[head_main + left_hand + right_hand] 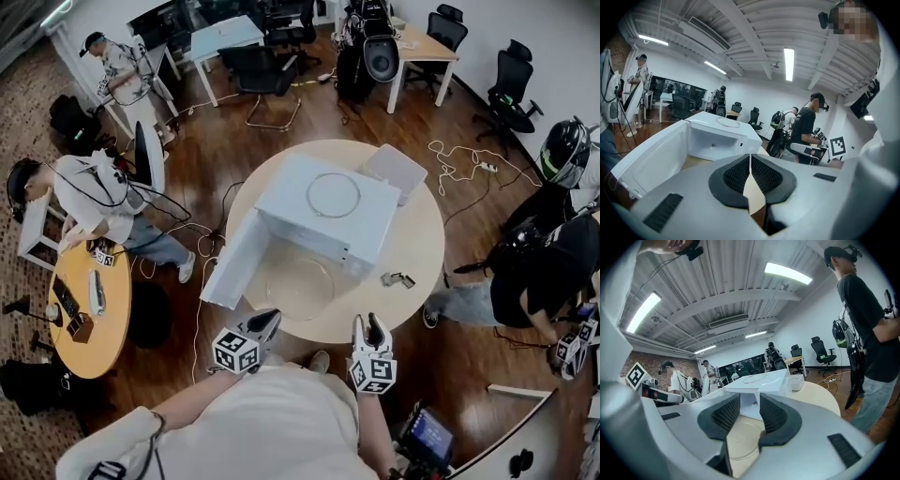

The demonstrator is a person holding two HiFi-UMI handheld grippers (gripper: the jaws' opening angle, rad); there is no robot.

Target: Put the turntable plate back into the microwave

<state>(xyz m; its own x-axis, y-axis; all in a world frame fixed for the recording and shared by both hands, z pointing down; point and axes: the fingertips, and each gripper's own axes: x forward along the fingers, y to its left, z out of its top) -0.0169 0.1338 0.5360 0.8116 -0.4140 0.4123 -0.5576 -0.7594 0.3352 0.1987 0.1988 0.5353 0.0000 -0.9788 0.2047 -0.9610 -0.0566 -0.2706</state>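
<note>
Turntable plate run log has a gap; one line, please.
turntable plate: on table; microwave door: open; left hand-held gripper: shut; right hand-held gripper: open

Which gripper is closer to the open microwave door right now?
Left. The left gripper is just in front of the open microwave door, near its outer edge. The right gripper is farther off to the door's right, past the glass turntable plate.
</note>
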